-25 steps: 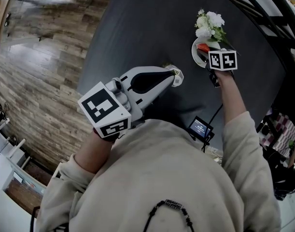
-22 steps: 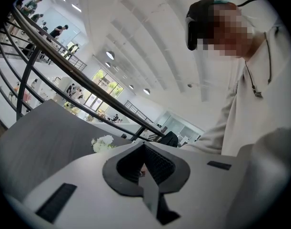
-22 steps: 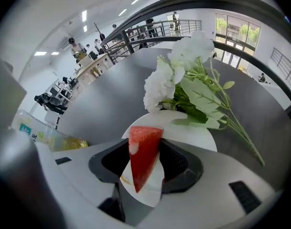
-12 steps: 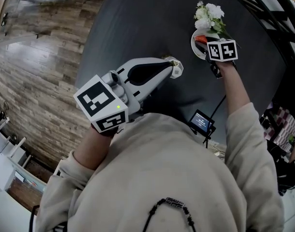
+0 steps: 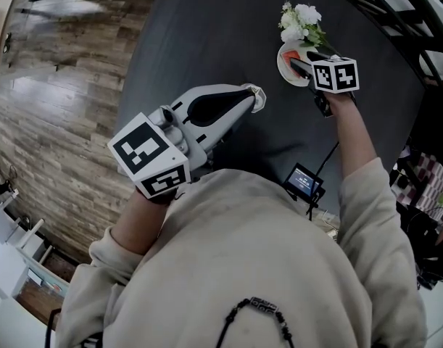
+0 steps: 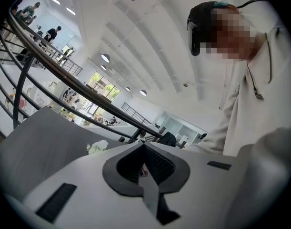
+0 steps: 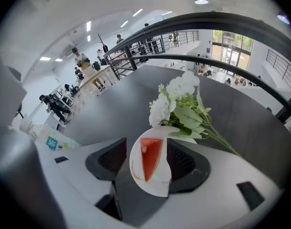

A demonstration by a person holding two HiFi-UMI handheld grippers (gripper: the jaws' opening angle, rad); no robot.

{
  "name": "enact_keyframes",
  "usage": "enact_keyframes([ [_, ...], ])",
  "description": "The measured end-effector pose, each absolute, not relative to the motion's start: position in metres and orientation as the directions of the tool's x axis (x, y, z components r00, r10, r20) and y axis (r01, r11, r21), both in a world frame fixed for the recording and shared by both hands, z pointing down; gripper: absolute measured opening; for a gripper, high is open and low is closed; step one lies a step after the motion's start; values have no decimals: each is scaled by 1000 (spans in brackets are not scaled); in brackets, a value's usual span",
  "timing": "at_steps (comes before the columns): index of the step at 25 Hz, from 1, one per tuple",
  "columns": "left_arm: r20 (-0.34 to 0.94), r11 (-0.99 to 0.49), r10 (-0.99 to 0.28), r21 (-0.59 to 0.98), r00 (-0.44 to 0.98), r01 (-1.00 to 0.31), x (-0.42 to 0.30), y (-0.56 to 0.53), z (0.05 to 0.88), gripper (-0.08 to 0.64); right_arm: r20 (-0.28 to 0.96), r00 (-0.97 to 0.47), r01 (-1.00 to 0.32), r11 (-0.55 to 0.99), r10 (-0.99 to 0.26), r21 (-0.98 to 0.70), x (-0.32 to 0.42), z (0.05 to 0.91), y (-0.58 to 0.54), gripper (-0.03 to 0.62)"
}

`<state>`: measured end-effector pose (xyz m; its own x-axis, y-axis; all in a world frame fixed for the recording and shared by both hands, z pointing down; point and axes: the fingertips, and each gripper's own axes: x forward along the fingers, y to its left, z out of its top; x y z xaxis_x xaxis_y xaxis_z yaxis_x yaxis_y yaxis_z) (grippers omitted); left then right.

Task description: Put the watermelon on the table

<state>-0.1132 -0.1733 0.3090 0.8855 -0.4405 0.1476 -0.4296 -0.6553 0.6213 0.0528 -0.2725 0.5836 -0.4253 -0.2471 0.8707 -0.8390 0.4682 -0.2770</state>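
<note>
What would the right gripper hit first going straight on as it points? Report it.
Most likely the watermelon slice on the white plate, which shows straight ahead, framed between the right gripper's jaws; they have just been opening and touch nothing. Depth is unclear.

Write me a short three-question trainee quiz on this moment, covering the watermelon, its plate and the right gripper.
1. True or false: the watermelon slice lies on the white plate.
2. What lies right by the plate on the dark table? A) white flowers B) a cup C) a knife
3. How do the jaws of the right gripper stand?

Key:
1. True.
2. A.
3. Apart. They have just been opening, and neither pad touches the slice, which shows between them on the plate below.
</note>
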Motion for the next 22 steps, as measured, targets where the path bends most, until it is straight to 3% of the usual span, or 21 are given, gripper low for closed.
enact_keyframes([
  [4,138,-692,-423,589,895,-418,-104,-169,295,5,836,-441,-848,455,-326,-271,66,541,-269,255],
  [12,128,-773,-360,514,924,-372,-72,-142,264,6,630,-669,-716,570,-394,-403,70,403,-216,244],
  [17,119,-824,-318,456,941,-336,-47,-128,240,5,421,-775,-630,640,-472,-440,76,307,-177,162],
  [20,105,-843,-301,435,948,-316,-33,-121,226,6,318,-790,-613,659,-525,-435,83,259,-152,50],
  [22,93,-849,-293,432,952,-304,-25,-116,218,5,242,-793,-605,670,-559,-431,88,230,-134,18],
])
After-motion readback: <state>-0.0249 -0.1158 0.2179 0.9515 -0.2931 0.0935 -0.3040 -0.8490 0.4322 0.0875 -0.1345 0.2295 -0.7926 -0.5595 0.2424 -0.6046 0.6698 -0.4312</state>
